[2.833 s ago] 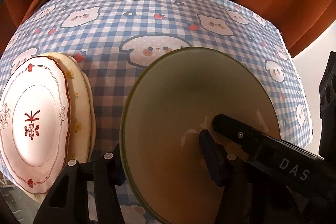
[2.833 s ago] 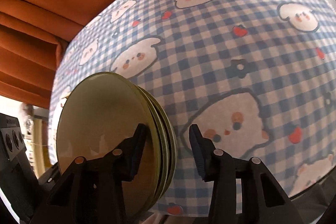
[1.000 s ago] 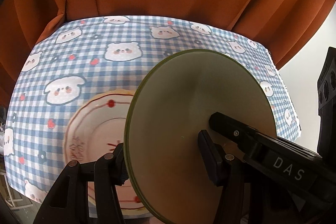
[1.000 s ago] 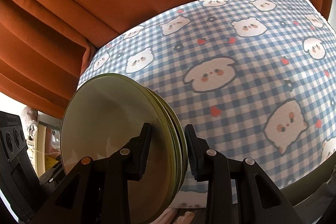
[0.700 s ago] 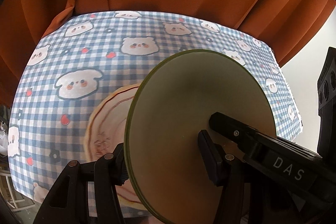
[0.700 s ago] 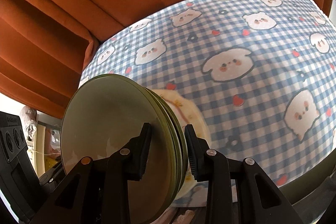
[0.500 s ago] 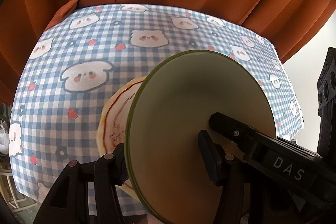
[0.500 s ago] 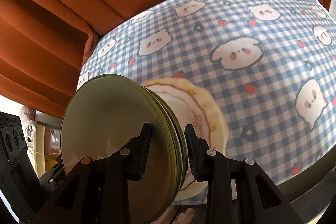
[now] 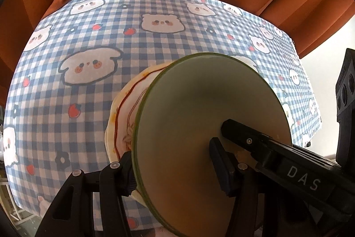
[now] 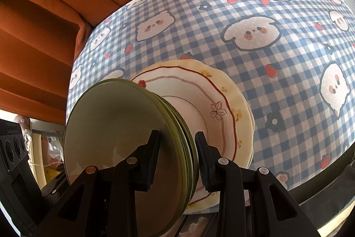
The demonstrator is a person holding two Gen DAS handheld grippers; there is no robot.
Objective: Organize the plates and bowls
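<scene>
Plates are the matter here: a stack of round olive-green glazed plates (image 9: 208, 137) is carried on edge between both grippers over the blue-and-white checked tablecloth with bear prints (image 9: 84, 41). From the left, the left gripper (image 9: 173, 168) clamps the whole stack, one finger (image 9: 127, 170) behind it and one on its face; the right gripper (image 10: 176, 157) is closed across the stack's rim at the other side. Just beyond the green stack, flat on the cloth, lies a white scalloped plate with a red line and flower motif (image 10: 199, 108) on top of a cream yellow-flowered plate (image 10: 240, 108). So two piles are built, and what seems left is merging them: setting the green stack down onto the patterned pair and letting go. Compared with a second ago, the patterned plates have slid from the left of the left wrist view to directly behind the green stack, and appear in the right wrist view, where only cloth showed; both grips look unchanged.
</scene>
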